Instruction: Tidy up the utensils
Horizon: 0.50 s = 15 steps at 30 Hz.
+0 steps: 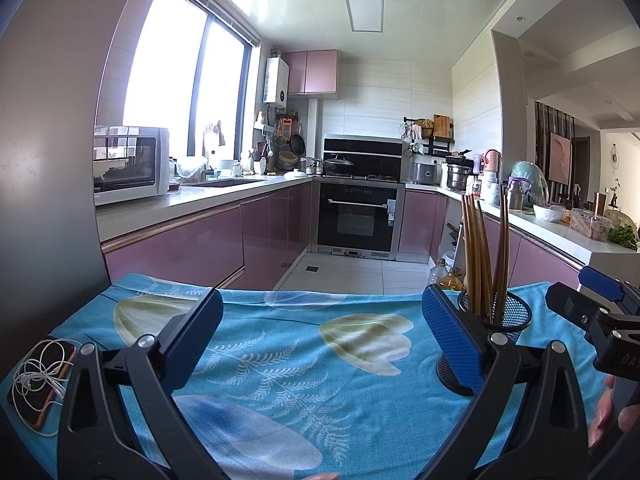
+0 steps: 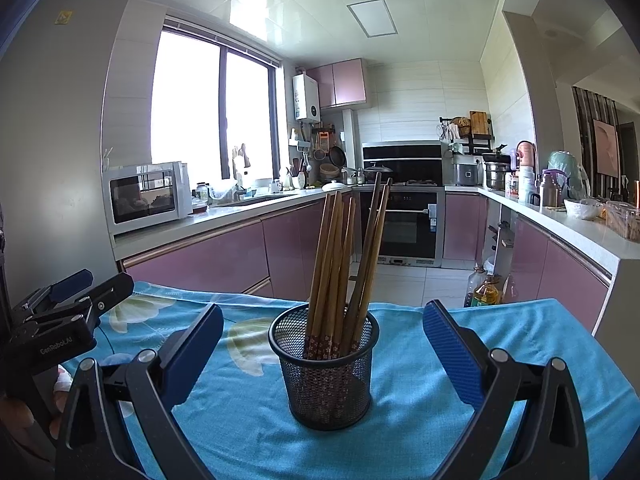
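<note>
Both tools, left (image 1: 322,340) and right (image 2: 323,354), gape empty; clip those tall chopsticks (image 2: 346,268) and the light mesh cup (image 2: 326,372) probably tips.

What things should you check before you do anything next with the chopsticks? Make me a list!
1. Mesh cup standing upright on the blue cloth: ok.
2. Chopsticks all inside the cup: ok.
3. Right gripper open and empty, cup between its fingers: ok.
4. Left gripper open and empty: ok.
5. Phone with earphones away from the cup: ok.
6. Any chopsticks left outside the cup: cannot tell, none in view.
</note>
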Available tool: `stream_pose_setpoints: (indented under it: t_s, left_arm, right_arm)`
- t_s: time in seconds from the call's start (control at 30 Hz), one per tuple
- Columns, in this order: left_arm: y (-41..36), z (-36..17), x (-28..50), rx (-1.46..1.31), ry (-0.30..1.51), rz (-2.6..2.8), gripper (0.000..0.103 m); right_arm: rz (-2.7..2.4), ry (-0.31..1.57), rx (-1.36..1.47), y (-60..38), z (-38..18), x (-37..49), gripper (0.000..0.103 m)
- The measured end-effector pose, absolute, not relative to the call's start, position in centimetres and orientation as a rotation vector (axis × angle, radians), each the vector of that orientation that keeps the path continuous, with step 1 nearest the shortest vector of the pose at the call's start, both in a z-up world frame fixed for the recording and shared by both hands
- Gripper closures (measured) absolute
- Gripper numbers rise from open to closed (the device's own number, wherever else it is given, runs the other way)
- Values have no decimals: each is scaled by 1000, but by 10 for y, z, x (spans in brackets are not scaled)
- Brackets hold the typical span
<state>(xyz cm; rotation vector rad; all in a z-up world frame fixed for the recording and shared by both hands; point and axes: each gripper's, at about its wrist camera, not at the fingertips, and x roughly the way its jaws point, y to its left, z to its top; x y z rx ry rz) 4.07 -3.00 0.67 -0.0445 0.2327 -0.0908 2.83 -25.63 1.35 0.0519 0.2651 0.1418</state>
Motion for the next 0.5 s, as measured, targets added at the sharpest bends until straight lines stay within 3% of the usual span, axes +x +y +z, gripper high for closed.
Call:
stream_pose_setpoints:
  t_s: [0.5]
  left_arm:
    - [-30, 7, 42, -43, 234, -87, 5]
  right_arm:
    - [143, 266, 54, -257, 14, 28, 6]
